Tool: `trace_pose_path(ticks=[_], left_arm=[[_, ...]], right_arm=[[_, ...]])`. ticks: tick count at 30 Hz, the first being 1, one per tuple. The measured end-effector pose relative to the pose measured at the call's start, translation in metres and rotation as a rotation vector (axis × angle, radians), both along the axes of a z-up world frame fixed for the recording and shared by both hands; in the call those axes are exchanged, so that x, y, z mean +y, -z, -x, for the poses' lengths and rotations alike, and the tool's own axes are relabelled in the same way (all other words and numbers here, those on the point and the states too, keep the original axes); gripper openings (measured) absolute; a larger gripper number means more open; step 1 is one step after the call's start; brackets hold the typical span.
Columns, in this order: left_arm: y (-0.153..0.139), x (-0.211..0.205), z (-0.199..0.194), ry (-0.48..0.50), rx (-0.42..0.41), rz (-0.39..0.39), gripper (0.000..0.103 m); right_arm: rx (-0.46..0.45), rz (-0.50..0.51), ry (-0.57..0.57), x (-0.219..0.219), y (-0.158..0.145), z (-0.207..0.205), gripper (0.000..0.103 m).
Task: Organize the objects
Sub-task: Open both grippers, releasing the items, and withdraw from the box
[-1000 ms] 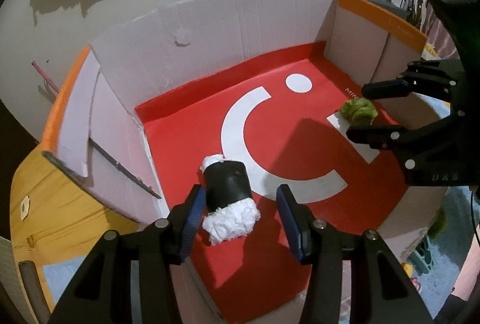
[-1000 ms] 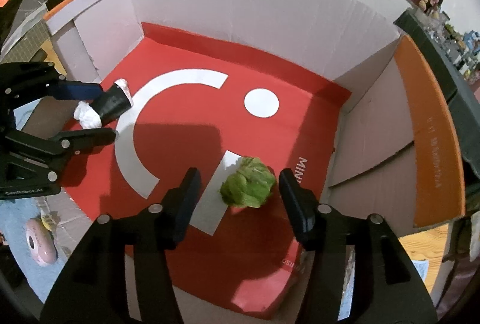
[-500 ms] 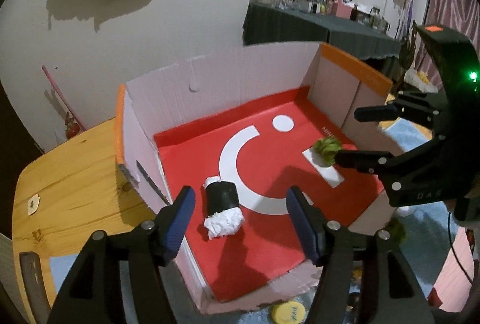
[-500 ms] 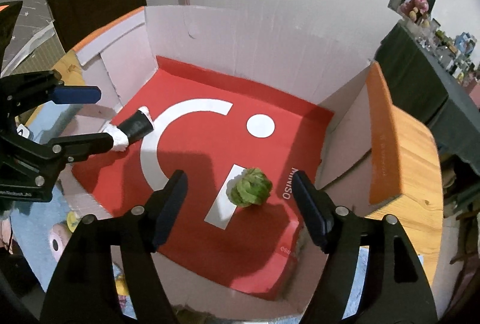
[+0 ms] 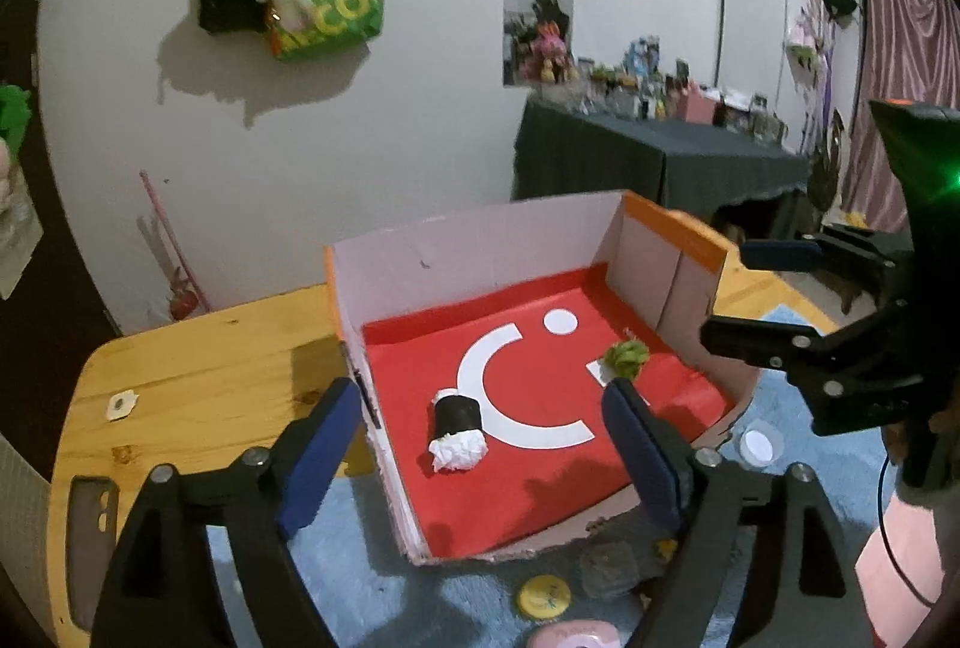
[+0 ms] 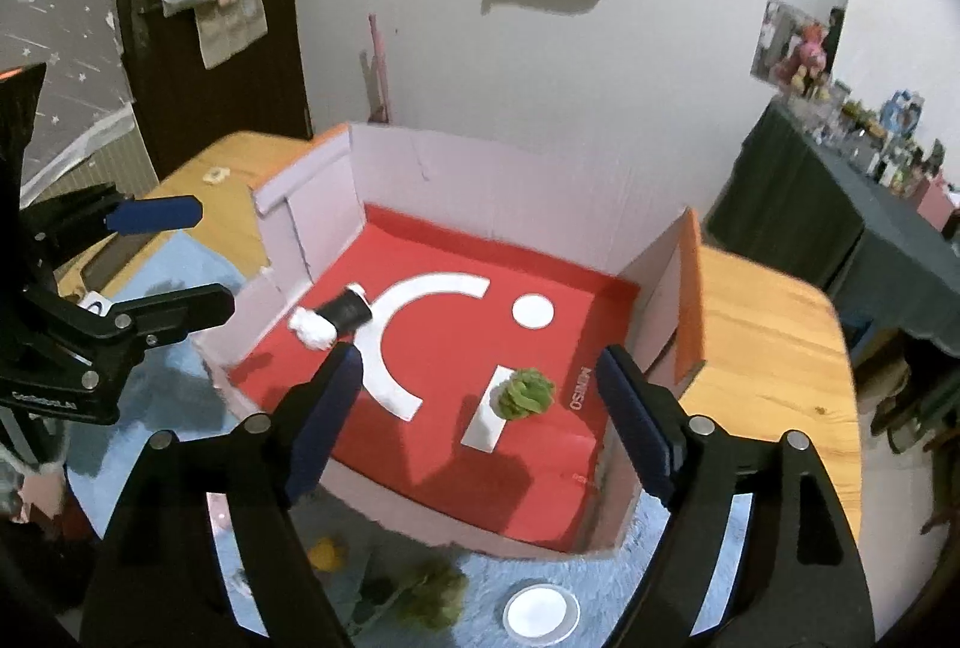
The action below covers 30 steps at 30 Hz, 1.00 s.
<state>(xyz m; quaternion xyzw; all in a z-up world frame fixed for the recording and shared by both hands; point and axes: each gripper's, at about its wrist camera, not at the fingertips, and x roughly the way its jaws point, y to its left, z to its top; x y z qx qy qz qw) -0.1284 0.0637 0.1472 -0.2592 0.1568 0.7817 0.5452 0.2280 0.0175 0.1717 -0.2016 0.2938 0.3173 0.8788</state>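
Left claw (image 5: 480, 450) above the near edge of the cardboard box (image 5: 480, 252), jaws wide and opening, nothing between the blue pads (image 5: 318, 450). Right claw (image 6: 480, 420) likewise over the box's near side, jaws spread and opening, empty. Inside the box, on the red liner (image 6: 456, 348) with its white arc and dot: a black roll with white ends (image 5: 457, 429), lying on its side toward the left wall, and a small green leafy ball (image 6: 523, 393) toward the right wall, resting on the end of a white strip. Both well apart from each other and from either claw. Box standing on a wooden tabletop (image 5: 192, 390), partly on a blue cloth (image 6: 180, 264). Loose small items on the cloth in front of the box.
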Motion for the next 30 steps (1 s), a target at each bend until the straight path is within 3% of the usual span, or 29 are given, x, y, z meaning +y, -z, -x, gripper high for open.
trace_pose_path(ticks=[3, 12, 19, 25, 30], left_arm=[[-0.006, -0.014, -0.007, -0.029, 0.025, -0.037, 0.089], [-0.017, -0.051, -0.035, -0.055, 0.070, -0.127, 0.103], [-0.012, -0.075, -0.051, -0.084, 0.059, -0.151, 0.103], [0.013, -0.091, -0.063, -0.126, 0.037, -0.137, 0.103], [0.040, -0.099, -0.077, -0.141, 0.007, -0.111, 0.103]], right_arm=[[-0.032, -0.027, 0.002, -0.005, -0.008, 0.017, 0.091], [-0.125, -0.102, 0.020, -0.023, -0.023, 0.062, 0.095], [-0.169, -0.156, 0.039, -0.038, -0.023, 0.091, 0.098], [-0.212, -0.188, 0.085, -0.052, -0.003, 0.115, 0.100], [-0.194, -0.215, 0.135, -0.064, 0.027, 0.128, 0.101]])
